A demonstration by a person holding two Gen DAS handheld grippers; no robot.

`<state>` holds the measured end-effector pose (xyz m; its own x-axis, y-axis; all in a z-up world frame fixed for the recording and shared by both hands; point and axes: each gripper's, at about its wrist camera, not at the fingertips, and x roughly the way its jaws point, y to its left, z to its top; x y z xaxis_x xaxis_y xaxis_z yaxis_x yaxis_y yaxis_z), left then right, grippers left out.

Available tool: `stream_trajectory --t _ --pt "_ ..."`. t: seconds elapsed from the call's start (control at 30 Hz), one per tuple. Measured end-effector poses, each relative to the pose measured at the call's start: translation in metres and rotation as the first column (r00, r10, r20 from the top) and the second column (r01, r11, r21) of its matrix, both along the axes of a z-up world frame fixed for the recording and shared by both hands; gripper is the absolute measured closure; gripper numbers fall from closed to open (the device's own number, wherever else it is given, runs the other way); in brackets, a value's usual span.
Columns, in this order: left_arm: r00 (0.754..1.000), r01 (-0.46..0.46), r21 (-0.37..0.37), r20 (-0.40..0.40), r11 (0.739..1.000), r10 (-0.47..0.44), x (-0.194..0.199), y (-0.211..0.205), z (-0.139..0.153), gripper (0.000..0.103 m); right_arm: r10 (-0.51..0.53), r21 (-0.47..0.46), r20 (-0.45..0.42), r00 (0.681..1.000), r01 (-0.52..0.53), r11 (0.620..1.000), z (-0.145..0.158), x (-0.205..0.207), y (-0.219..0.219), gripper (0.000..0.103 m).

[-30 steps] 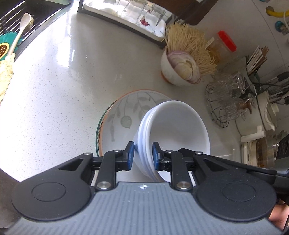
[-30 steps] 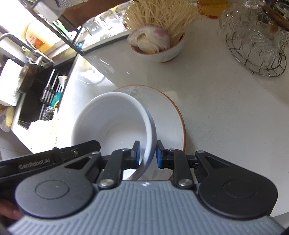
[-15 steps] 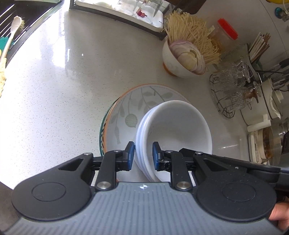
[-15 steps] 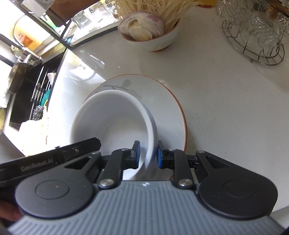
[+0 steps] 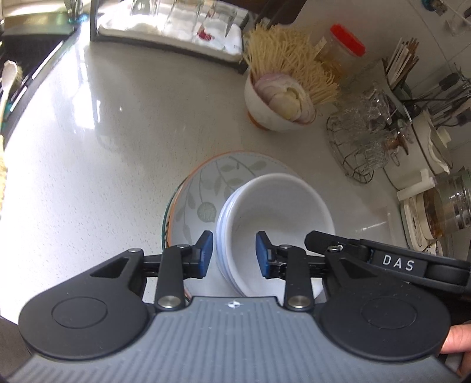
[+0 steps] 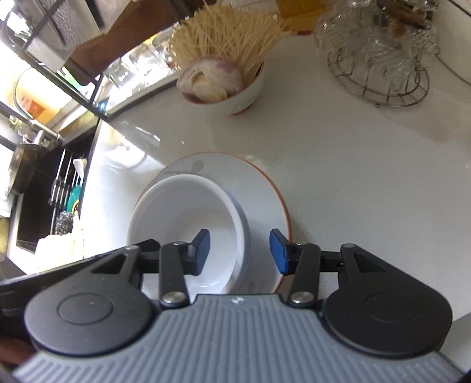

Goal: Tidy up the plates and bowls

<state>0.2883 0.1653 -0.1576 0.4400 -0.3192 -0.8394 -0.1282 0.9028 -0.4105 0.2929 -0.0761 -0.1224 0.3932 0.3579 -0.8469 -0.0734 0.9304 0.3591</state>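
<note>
A stack of white bowls (image 5: 276,212) sits inside a leaf-patterned plate with an orange rim (image 5: 206,182) on the white counter. It also shows in the right wrist view, bowls (image 6: 188,218) on the plate (image 6: 265,188). My left gripper (image 5: 234,253) is open, its jaws straddling the bowls' left rim without touching. My right gripper (image 6: 240,250) is open, its jaws straddling the bowls' right rim. The right gripper's body (image 5: 397,262) shows at the right of the left wrist view.
A bowl of onion slices and dry noodles (image 5: 279,100) stands behind the plate. A wire basket of glassware (image 5: 362,135) is at the right, with jars and utensils beyond. A dish rack tray (image 5: 164,26) is at the back; the sink (image 6: 44,191) is at the left.
Both grippers have opened and let go of the white bowls' rim. The bowls now rest in the plate.
</note>
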Motion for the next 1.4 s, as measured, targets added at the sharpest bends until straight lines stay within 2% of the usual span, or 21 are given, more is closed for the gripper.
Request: stream_trajectory --t 0.17,0.37,0.77,0.93,1.07,1.2,1.4 --pt "0.999 -0.004 0.007 0.051 1.000 0.004 -0.011 0.001 0.021 0.066 -0.011 0.014 0.064 0.998 0.010 1.000 0.014 -0.006 -0.007 0.055" --pt "0.989 -0.002 0.078 0.147 0.997 -0.010 -0.026 -0.002 0.061 0.066 -0.004 0.050 0.166 0.986 -0.005 0.999 0.037 -0.014 -0.013 0.055" --pt "0.957 -0.040 0.176 0.291 0.984 -0.013 -0.077 -0.029 0.134 0.066 0.028 0.081 0.364 0.931 -0.062 0.995 0.096 -0.056 -0.040 0.055" --pt "0.949 -0.072 0.174 0.316 0.982 0.014 -0.110 -0.037 0.148 0.065 0.040 0.087 0.415 0.909 -0.083 0.993 0.106 -0.088 -0.050 0.055" --pt "0.934 -0.095 0.195 0.356 0.976 0.020 -0.138 -0.051 0.158 0.064 0.053 0.059 0.486 0.872 -0.094 0.994 0.118 -0.112 -0.060 0.055" --pt "0.926 -0.113 0.226 0.377 0.968 0.020 -0.166 -0.068 0.163 0.062 0.071 0.050 0.522 0.850 -0.114 0.992 0.124 -0.138 -0.073 0.055" --pt "0.920 -0.144 0.225 0.389 0.964 0.046 -0.204 -0.085 0.167 0.060 0.070 0.055 0.531 0.845 -0.116 0.992 0.121 -0.167 -0.093 0.055"
